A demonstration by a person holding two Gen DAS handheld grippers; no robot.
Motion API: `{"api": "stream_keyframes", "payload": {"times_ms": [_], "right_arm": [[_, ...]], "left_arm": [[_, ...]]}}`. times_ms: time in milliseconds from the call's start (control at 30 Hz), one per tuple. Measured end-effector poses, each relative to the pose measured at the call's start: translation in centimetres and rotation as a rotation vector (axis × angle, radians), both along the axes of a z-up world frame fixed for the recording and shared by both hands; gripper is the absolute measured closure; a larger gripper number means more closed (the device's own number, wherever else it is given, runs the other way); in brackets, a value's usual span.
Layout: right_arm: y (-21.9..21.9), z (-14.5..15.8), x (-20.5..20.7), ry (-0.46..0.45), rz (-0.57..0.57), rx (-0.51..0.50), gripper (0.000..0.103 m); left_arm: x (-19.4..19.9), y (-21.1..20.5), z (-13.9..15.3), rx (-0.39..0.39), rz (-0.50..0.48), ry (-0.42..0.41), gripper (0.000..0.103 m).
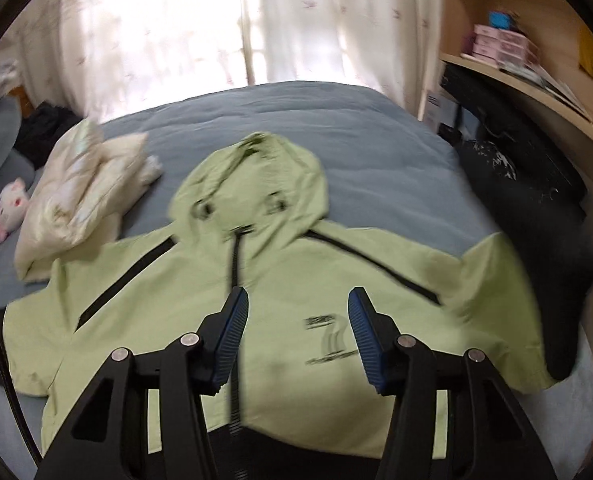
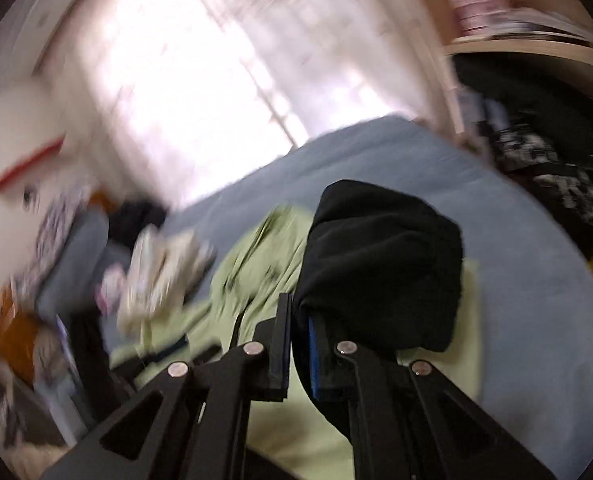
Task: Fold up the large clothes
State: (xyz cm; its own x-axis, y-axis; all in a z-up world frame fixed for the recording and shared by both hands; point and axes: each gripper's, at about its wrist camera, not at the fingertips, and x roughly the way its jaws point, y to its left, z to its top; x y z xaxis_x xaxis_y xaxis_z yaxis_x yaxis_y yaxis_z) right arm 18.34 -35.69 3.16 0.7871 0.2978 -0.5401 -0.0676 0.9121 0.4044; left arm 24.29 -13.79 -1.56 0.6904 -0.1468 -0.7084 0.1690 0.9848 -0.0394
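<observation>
With the right claw [image 2: 298, 320] pinched on the black sleeve [image 2: 380, 264] and the left claw [image 1: 298, 312] wide over the green jacket [image 1: 280, 280] spread on the bed [image 1: 376, 148] just ahead, carry the sleeve inward across the chest, keeping it taut.

A blue-grey bed [image 1: 376, 160] fills the middle. Behind it, bright daylight glows through pale patterned curtains [image 1: 168, 24]. A light wooden shelf unit [image 1: 496, 68] stands at upper right.
</observation>
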Motion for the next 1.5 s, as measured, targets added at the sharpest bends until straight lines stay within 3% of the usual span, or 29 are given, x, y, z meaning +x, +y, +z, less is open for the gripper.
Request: {"api": "stream_keyframes", "payload": {"times_ms": [200,300,333,433,600,700,733,900,1233,1300,1333,1367,1500], "right_arm": [[7.7,-9.8,0.6,0.286,0.124,-0.061,0.091],[9.6,-12.8,-1.0,0.363,0.139,-0.069,0.069],[9.9,-13.2,-1.9,0.362,0.139,-0.058,0.061],[9.3,-12.7,-4.3,0.331,0.116,0.005,0.049],[7.7,-12.1,-6.7,0.305,0.001,0.109,0.049],[6.1,-11.8,-8.7,0.289,-0.128,0.106,0.049],[5.4,-11.7,-9.4,0.288,-0.173,0.092,0.049],[2.2,-11.1,-12.1,0.255,-0.281,0.124,0.049],[0.6,-12.1,-12.3,0.261,-0.322,0.145,0.049],[0.4,-12.1,-12.4,0.261,-0.328,0.148,0.049],[0.3,-12.1,-12.5,0.260,-0.334,0.149,0.049],[0.2,-12.1,-12.6,0.259,-0.339,0.149,0.049],[0.1,-12.0,-12.8,0.251,-0.345,0.153,0.049]], "left_arm": [[-0.7,4.8,-3.1,-0.043,0.015,0.100,0.052],[-1.1,6.0,-4.7,-0.075,0.017,0.154,0.052],[-1.3,6.2,-5.0,-0.089,0.014,0.166,0.052],[-1.9,6.0,-5.9,-0.121,-0.007,0.185,0.052],[-3.4,3.1,-5.3,-0.123,-0.112,0.168,0.050],[-4.3,0.8,-4.7,-0.103,-0.187,0.151,0.037],[-4.7,-0.2,-4.7,-0.088,-0.218,0.144,0.033],[-5.7,-4.7,-5.7,0.003,-0.342,0.156,0.032],[-3.7,-10.7,-11.0,0.216,-0.381,0.226,0.033],[-3.7,-11.3,-11.1,0.267,-0.389,0.197,0.063],[-3.6,-11.5,-11.1,0.302,-0.380,0.180,0.086],[-3.4,-11.3,-10.8,0.314,-0.368,0.169,0.091],[-2.6,-8.1,-6.8,0.189,-0.277,0.065,0.095]]}}
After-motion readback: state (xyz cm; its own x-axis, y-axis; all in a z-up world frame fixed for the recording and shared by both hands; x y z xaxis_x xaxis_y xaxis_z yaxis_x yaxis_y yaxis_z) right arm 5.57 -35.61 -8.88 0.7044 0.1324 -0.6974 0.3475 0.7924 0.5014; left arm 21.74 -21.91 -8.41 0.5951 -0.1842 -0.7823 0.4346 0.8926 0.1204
